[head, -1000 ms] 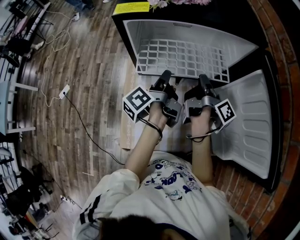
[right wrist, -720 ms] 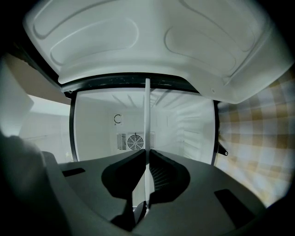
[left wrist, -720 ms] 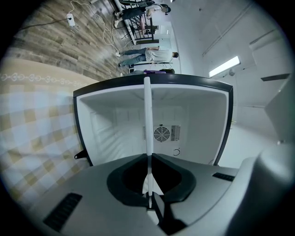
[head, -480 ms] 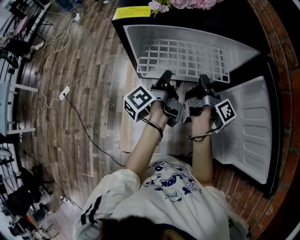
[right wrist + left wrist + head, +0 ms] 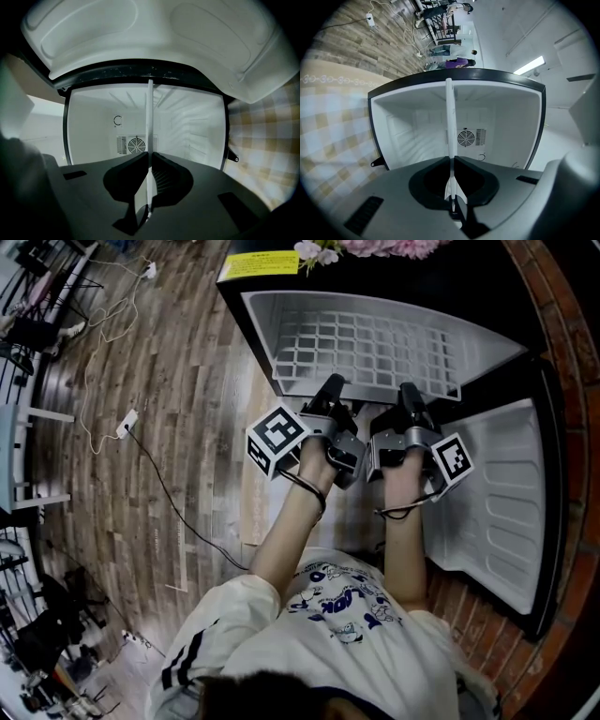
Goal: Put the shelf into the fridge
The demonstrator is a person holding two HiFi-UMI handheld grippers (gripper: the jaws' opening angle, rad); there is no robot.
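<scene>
The white grid shelf (image 5: 375,348) lies flat inside the open fridge (image 5: 258,320), its near edge sticking out at the front. My left gripper (image 5: 332,392) is shut on that edge towards the left, and my right gripper (image 5: 410,397) is shut on it towards the right. In the left gripper view the shelf (image 5: 449,122) shows edge-on as a thin white strip pinched in the left gripper (image 5: 451,164), with the round fan grille (image 5: 465,138) behind. The right gripper view shows the same strip (image 5: 150,117) clamped in the right gripper (image 5: 150,161).
The fridge door (image 5: 497,493) stands open to the right, over brick paving (image 5: 572,343). A checked mat (image 5: 328,131) lies under the fridge front. A cable with a white plug (image 5: 128,421) runs over the wooden floor at left. Flowers (image 5: 375,247) sit on the fridge top.
Both grippers have pushed forward a little, and the shelf has slid deeper into the fridge. Both stay shut on its near edge.
</scene>
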